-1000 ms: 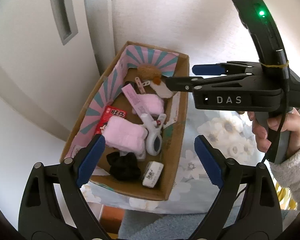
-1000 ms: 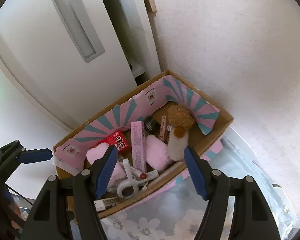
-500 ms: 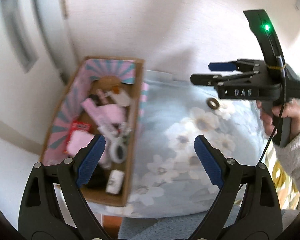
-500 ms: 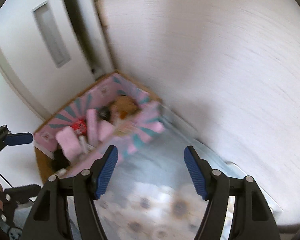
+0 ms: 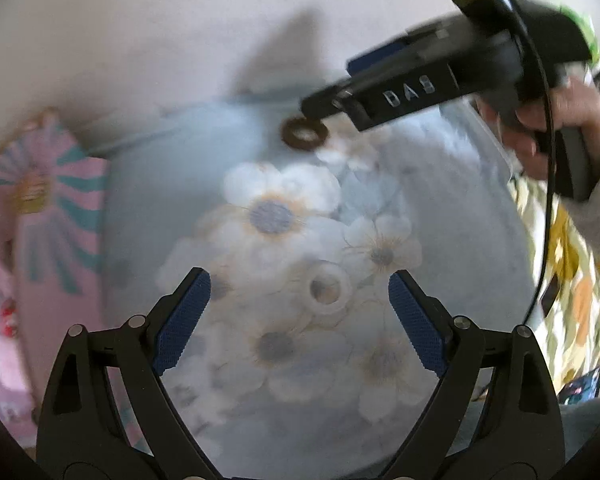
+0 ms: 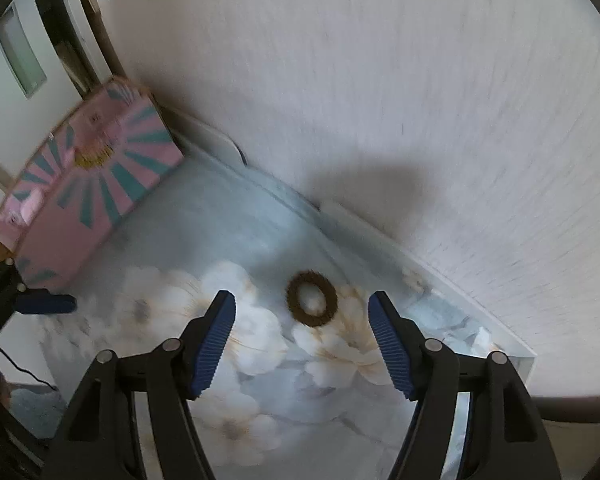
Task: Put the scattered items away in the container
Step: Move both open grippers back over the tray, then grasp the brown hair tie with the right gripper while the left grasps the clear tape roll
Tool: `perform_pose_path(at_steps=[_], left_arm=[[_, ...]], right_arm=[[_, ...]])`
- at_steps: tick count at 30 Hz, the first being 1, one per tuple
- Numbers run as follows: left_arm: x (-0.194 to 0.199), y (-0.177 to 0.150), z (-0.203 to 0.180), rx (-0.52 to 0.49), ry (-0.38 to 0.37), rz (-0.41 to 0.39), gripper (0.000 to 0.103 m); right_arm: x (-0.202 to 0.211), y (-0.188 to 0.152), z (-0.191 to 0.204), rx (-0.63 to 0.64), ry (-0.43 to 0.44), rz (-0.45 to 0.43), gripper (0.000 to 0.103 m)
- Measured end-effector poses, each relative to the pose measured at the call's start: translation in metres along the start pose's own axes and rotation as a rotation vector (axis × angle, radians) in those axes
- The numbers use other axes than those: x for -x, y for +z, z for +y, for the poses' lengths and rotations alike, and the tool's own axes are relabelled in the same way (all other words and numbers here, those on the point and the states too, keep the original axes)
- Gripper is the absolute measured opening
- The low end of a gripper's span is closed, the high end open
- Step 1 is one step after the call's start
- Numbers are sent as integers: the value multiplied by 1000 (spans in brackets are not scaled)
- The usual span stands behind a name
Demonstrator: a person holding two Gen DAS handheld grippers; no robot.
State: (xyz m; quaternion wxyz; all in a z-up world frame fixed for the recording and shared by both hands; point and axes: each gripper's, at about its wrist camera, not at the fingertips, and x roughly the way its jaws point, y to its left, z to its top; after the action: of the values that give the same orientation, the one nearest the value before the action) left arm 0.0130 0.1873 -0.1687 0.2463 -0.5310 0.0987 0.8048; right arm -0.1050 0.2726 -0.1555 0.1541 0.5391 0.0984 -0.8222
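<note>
My right gripper (image 6: 302, 304) is open above the floral cloth (image 6: 240, 240). A brown hair ring (image 6: 293, 300) lies flat on the cloth, showing between the fingers and untouched. In the left wrist view the same brown ring (image 5: 304, 145) lies just under the right gripper (image 5: 328, 87). My left gripper (image 5: 296, 292) is open and empty. A white ring (image 5: 345, 289) lies on the cloth (image 5: 268, 184) between its fingers, nearer the right one. The pink and teal cardboard box (image 6: 100, 168) stands at the far left, blurred (image 5: 40, 208).
A white wall runs close behind the cloth. A door (image 6: 20, 56) stands beyond the box. A hand (image 5: 540, 132) in a pale sleeve holds the right gripper, its cable hanging. Yellow patterned fabric (image 5: 572, 280) lies at the right edge. One left fingertip (image 6: 46, 303) shows at the left.
Both grippers have swung right, away from above the box, and come lower over the floral cloth. The box has slid to the left edge; the two rings now lie ahead.
</note>
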Motion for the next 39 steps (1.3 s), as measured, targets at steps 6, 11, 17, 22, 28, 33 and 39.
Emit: perform_pose_path(at_steps=[6,11,17,22,28,33,39], left_arm=[[-35,-3,-3,-41,-25,-8,89],[-45,-9,-1,-53,-39,-15,81],[-54,-18,-9,-87,-45,-12,70],[-55,-24,-16,-130,-10,-35,63],[-52,-24,-7,-105,-22,-35,40],[-38,-21,-7,-82,-49,-52,40],[1,-11,9,-55,-57,-89,40]], right_arm=[[-41,-10,-9,31,48,23,65],[-60,-9,-4,81,38,29,65],[-65,-11,3,105,33,13,49],[-67,-18,10,124,30,8,36],[-60,-21,9,91,49,-19,16],[-46,-25,10,58,48,-45,15],[-19,-24,6,24,74,-67,15]])
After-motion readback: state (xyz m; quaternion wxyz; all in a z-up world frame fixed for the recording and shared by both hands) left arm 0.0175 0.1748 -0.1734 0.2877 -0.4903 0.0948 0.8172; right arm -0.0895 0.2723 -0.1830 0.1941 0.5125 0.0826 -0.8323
